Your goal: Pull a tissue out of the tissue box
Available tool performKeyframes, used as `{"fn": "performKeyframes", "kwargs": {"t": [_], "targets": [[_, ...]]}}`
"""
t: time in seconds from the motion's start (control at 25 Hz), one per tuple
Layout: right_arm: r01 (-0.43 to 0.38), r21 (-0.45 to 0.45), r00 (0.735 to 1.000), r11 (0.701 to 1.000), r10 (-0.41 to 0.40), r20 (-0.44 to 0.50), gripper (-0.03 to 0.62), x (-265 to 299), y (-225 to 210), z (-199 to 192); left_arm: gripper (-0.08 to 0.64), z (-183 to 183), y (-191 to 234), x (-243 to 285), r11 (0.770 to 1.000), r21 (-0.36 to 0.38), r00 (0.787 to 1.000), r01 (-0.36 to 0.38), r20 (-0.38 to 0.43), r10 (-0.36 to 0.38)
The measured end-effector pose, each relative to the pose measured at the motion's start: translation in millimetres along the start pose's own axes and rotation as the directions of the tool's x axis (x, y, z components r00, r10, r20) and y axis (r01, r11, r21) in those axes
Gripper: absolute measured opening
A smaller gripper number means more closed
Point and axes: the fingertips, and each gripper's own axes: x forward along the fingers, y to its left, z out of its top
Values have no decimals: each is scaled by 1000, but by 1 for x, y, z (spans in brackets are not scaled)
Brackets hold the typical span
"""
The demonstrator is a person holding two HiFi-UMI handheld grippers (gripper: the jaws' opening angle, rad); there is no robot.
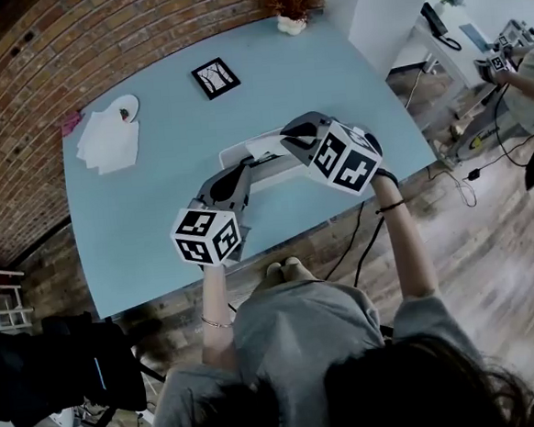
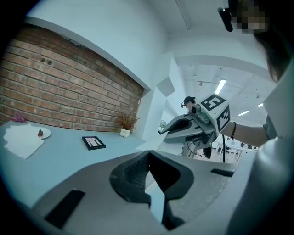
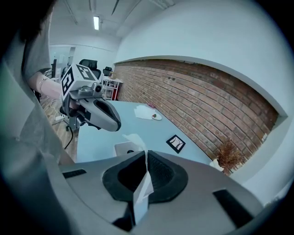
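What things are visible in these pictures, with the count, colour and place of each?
table: one, light blue, along the brick wall
tissue box: one, white, near table edge, below the grippers
tissue: one, white, pinched by both grippers
paper sheets: one pile, white, far left of table
plate: one, white, beside that pile
picture frame: one, black, far middle of table
potted dried plant: one, brown, far corner
left gripper: one, grey, shut on tissue
right gripper: one, grey, shut on tissue

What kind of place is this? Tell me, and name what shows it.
Probably an office or lab workspace: a light blue table beside a brick wall, a black office chair in the open room beyond, and a strip light on the ceiling.
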Motion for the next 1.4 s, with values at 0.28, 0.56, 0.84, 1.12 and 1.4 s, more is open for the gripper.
{"fn": "performKeyframes", "kwargs": {"t": [0.28,0.56,0.84,1.12,1.4], "targets": [[49,28,998,998,-50,36,3,-24,-2,5,3,8,-10,-4,999,29,1000,22,9,-23],[92,107,990,990,-103,98,2,-44,0,6,3,11,-16,-8,998,48,999,31,18,-32],[97,241,970,966,-146,192,2,-59,5,8,3,14,-23,-12,997,64,998,37,39,-40],[76,360,942,930,-185,279,2,-68,13,2,3,13,-30,-18,996,82,998,42,42,-46],[49,438,916,898,-216,339,2,-79,23,-8,3,5,-37,-28,994,102,999,32,40,-36]]}}
